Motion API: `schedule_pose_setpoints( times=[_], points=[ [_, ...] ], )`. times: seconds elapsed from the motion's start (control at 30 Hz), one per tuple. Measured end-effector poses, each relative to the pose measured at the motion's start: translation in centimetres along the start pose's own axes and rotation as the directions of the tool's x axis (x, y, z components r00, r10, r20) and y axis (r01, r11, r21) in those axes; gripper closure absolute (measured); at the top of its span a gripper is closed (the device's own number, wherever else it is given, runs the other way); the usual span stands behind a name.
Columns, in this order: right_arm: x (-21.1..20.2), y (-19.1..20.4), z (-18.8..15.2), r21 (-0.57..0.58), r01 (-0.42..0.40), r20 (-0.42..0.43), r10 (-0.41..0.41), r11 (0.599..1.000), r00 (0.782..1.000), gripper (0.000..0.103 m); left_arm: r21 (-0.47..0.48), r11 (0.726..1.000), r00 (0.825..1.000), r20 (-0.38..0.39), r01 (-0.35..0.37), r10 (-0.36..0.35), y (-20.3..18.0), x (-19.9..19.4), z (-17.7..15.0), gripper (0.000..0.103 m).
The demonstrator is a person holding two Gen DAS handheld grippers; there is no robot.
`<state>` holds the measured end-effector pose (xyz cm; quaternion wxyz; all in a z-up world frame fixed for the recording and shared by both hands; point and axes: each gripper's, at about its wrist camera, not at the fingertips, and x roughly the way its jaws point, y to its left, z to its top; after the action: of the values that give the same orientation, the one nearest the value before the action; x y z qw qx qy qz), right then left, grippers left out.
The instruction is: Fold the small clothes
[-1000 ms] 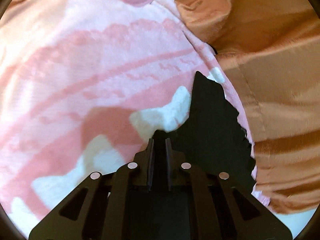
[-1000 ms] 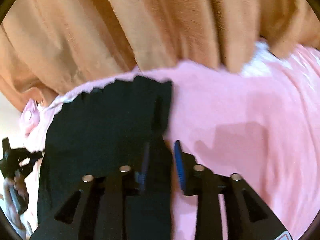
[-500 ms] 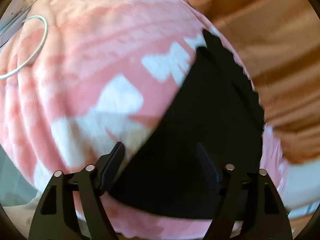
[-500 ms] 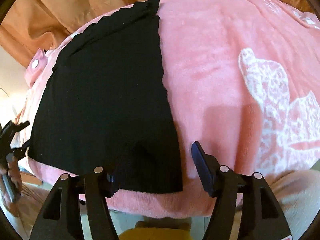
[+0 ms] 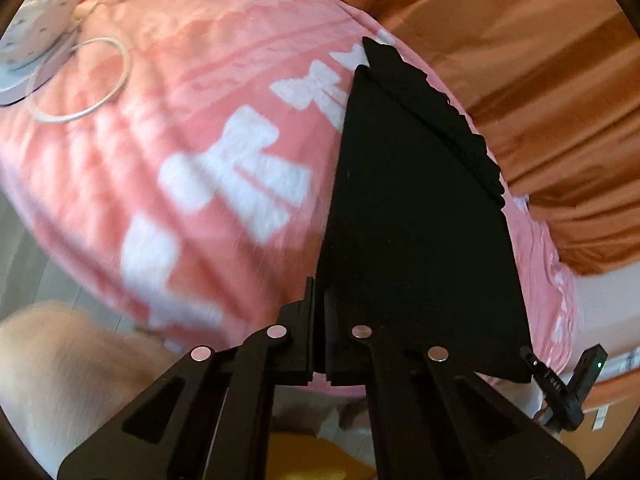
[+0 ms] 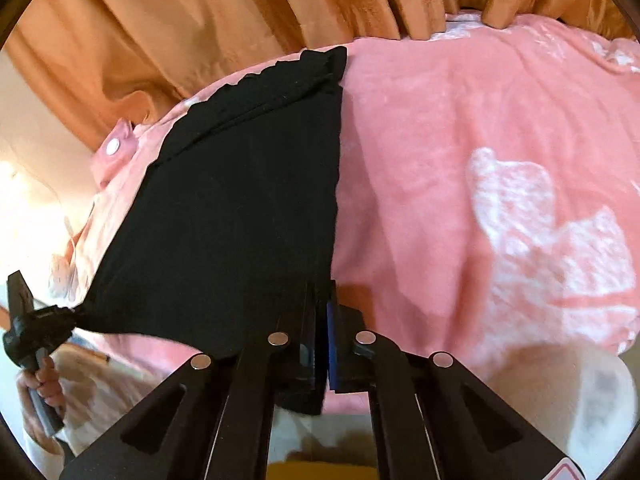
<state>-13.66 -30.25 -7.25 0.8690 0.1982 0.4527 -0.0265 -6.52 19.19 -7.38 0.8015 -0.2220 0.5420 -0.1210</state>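
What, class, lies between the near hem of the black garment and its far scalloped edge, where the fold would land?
Nothing visible. Both the left gripper and right gripper are shut on the black garment, whose surface is bare; the white cable lies off to the side.

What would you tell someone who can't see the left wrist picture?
The left tool is shut on the near corner of a black cloth spread flat on a pink blanket. Orange curtains hang behind.

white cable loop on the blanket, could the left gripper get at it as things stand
Probably not right away. The left gripper is shut on a near corner of the black garment, so it would have to let go first. Otherwise only bare pink blanket lies between it and the white cable loop.
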Motion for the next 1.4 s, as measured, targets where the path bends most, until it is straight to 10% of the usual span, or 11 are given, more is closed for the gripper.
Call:
schedule_pose_setpoints(
  times=[0.4,0.5,0.67,0.87,1.1,1.23,1.4],
  points=[
    [-5.9,-0.7,-10.3,-0.143,0.014,-0.246,-0.049,0.99,0.968,0.101,0.004,1.0,0.989,-0.147,-0.021,0.022,-0.9,-6.1,-10.5,0.101],
    [-8.5,-0.9,-8.4,-0.114,-0.055,-0.232,0.028,0.992,0.972,0.101,0.042,0.999,0.998,-0.068,-0.008,0.01,-2.3,-8.0,-7.0,0.101],
    [-10.6,-1.8,4.2,-0.129,-0.149,0.057,0.157,0.98,0.986,0.101,0.182,0.983,0.985,0.173,-0.037,0.005,-7.1,-6.1,6.6,0.101],
    [3.3,-5.1,18.2,0.035,-0.166,0.086,0.163,0.985,0.983,0.101,0.145,0.98,0.975,0.193,-0.135,0.106,-10.5,7.6,19.6,0.101],
    [15.6,-9.1,20.4,0.22,-0.158,0.015,0.159,0.963,0.987,0.1,0.074,0.985,0.981,0.124,-0.156,0.146,-7.9,18.1,23.0,0.099],
    [14.0,-9.9,20.9,0.249,-0.186,0.069,0.174,0.95,0.982,0.091,0.005,0.986,0.965,0.207,-0.165,0.16,-6.6,16.1,22.5,0.095],
    [8.7,-8.1,20.6,0.142,-0.184,0.119,0.168,0.972,0.979,0.09,0.155,0.986,0.977,0.213,-0.056,0.022,-8.7,10.6,19.6,0.057]
  ],
)
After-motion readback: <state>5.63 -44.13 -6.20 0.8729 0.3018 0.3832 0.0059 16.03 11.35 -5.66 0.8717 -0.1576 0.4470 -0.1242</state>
